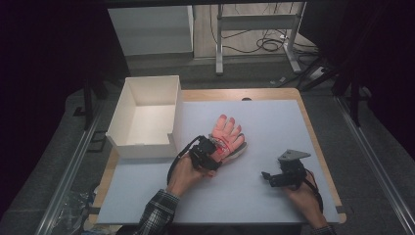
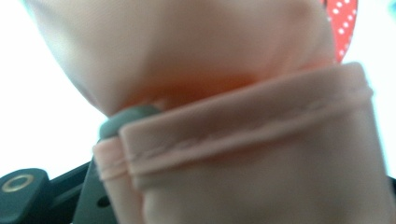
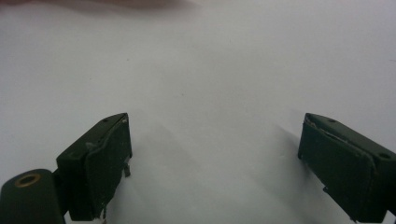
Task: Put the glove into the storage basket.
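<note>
Two hand-held grippers at work over the white tabletop: left hand-held gripper at the cuff of the pink glove, right hand-held gripper well apart to the right, jaws spread wide over bare surface and holding nothing. Glove lying flat near the middle of the tabletop, fingers pointing away from the person and slightly right, cuff end nearest the left hand, long axis running from that gripper up toward the far edge. Seen close in the left gripper view: folded, stitched cuff draped over one grey jaw tip, apparently pinched, though the second jaw hidden by fabric. Left hand clearly nearer, so likely the one to lift or drag. White open box just left of the glove, its right wall between glove and interior; probably needs a lift over that rim. Nothing else lying between glove and box.
</note>
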Available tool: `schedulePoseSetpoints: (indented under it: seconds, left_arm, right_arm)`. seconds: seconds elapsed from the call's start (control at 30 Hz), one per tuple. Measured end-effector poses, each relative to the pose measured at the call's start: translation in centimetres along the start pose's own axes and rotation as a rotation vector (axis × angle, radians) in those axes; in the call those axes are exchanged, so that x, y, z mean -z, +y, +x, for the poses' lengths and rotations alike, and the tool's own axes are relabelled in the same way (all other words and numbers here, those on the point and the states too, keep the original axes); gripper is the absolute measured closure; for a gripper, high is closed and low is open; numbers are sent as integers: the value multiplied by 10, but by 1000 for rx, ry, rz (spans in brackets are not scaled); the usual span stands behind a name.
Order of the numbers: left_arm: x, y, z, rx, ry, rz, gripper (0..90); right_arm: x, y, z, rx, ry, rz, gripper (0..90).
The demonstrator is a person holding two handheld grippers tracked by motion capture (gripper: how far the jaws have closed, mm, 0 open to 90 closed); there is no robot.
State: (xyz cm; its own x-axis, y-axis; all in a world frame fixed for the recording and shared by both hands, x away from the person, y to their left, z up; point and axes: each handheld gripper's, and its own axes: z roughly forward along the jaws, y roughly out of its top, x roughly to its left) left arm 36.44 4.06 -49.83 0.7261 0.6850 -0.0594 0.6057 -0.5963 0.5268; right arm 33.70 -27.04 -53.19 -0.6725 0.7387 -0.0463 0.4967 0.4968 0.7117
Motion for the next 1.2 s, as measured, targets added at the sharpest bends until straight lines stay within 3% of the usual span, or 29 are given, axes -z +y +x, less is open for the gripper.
schedulePoseSetpoints:
  seconds: [0.27, 0.57, 0.77, 1.2]
  left_arm:
    - [10, 10, 4, 11, 12, -13, 477]
    - [38, 31, 15, 45, 32, -46, 476]
    - [49, 40, 23, 72, 37, -51, 476]
    - [76, 62, 34, 86, 52, -46, 474]
  right_arm:
    - [0, 0, 0, 0, 0, 0, 100]
    - [0, 0, 0, 1, 0, -1, 100]
    - [0, 0, 0, 2, 0, -1, 100]
    - [0, 0, 0, 0, 3, -3, 100]
